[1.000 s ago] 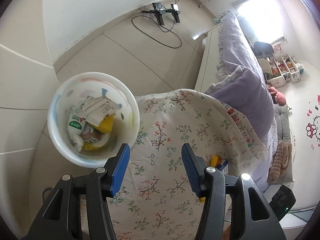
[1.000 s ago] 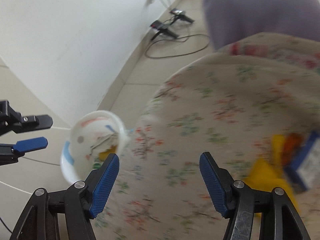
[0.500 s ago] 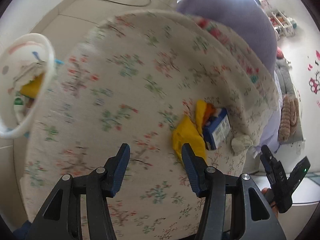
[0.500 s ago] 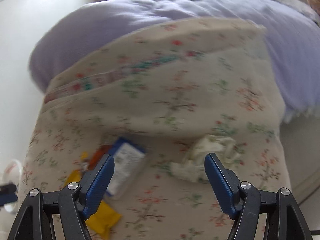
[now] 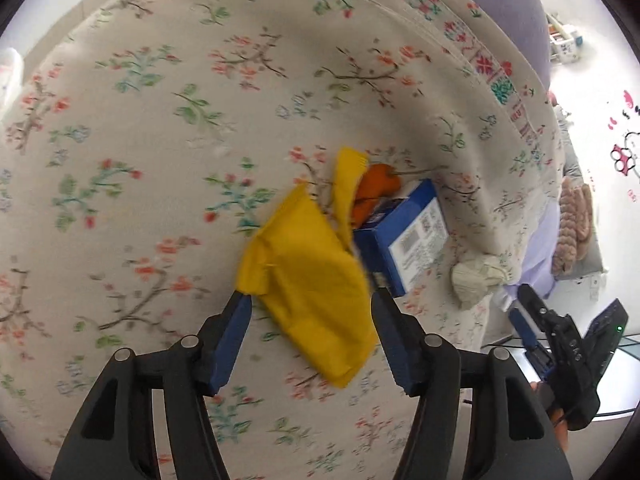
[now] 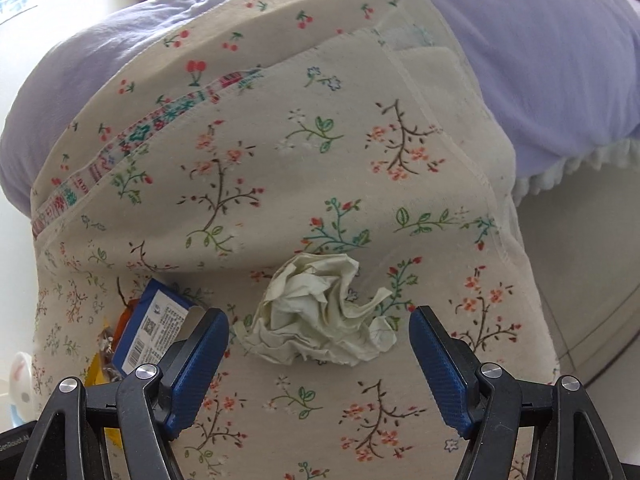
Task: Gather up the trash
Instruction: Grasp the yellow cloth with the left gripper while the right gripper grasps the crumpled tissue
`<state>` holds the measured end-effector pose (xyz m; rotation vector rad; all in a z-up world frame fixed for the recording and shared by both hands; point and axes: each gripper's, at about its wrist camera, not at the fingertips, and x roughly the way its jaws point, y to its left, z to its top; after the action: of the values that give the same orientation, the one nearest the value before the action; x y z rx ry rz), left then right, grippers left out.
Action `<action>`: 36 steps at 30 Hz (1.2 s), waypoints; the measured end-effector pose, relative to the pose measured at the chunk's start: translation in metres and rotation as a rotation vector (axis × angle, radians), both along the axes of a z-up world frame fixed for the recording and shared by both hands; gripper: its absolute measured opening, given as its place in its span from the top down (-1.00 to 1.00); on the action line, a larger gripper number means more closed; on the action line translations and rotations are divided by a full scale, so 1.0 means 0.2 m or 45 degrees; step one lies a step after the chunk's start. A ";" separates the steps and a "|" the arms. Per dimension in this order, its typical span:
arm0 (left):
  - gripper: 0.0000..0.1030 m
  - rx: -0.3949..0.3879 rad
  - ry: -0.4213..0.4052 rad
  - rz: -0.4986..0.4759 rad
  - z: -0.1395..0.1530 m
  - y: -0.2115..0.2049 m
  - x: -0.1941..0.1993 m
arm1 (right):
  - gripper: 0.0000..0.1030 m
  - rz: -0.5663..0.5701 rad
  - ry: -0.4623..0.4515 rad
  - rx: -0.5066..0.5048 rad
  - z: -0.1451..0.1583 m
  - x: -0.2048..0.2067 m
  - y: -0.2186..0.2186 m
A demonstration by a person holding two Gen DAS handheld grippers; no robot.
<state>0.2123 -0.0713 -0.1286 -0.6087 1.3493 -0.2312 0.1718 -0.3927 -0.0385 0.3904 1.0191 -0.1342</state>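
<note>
A yellow wrapper (image 5: 308, 276) lies on the floral cloth (image 5: 160, 120), with an orange wrapper (image 5: 374, 190) and a blue box (image 5: 404, 236) just beyond it. My left gripper (image 5: 310, 300) is open, its jaws either side of the yellow wrapper. A crumpled tissue (image 6: 320, 312) lies on the cloth (image 6: 280, 160); it also shows in the left wrist view (image 5: 478, 278). My right gripper (image 6: 318, 320) is open with the tissue between its jaws. The blue box (image 6: 154, 326) shows at the lower left in the right wrist view.
A purple quilt (image 6: 540, 40) lies behind the cloth. The white bin's rim (image 6: 18, 376) peeks in at the far left edge. The right gripper's body (image 5: 560, 344) is at the lower right in the left wrist view. Bare floor (image 6: 580, 280) is to the right.
Both grippers swung away from the white bin to the trash. The left closed in on the yellow wrapper, the right on the crumpled tissue. Both stay open.
</note>
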 end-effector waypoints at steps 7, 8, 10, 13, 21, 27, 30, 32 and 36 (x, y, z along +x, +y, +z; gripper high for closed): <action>0.52 0.079 -0.055 -0.026 0.00 -0.07 0.03 | -0.53 0.024 0.030 0.002 -0.05 0.06 0.00; 0.66 0.093 -0.053 -0.024 0.00 -0.06 0.04 | -0.53 0.022 0.034 0.006 -0.06 0.07 -0.01; 0.68 0.093 -0.059 0.003 -0.01 -0.05 0.05 | -0.53 0.018 0.050 0.014 -0.08 0.08 -0.02; 0.75 0.072 -0.079 0.030 0.01 -0.01 0.06 | -0.53 0.018 0.069 0.016 -0.10 0.10 -0.04; 0.94 0.079 -0.177 -0.015 0.16 0.03 0.06 | -0.53 0.041 0.072 0.014 -0.13 0.13 -0.05; 0.95 0.054 -0.169 0.003 0.19 0.13 0.04 | -0.53 0.089 0.043 -0.002 -0.13 0.16 0.00; 0.95 0.047 -0.190 -0.007 0.25 0.12 0.00 | -0.52 0.114 0.055 -0.027 -0.14 0.18 0.03; 0.95 0.049 -0.204 -0.015 0.28 0.14 -0.02 | -0.31 0.117 0.066 -0.037 -0.15 0.18 0.05; 0.95 0.069 -0.219 -0.027 0.33 0.16 -0.03 | 0.38 0.133 0.080 0.014 -0.19 0.18 0.06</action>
<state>0.2055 -0.0385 -0.0636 -0.5175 1.1928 -0.2574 0.2086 -0.3816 -0.0768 0.3436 1.1006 -0.0471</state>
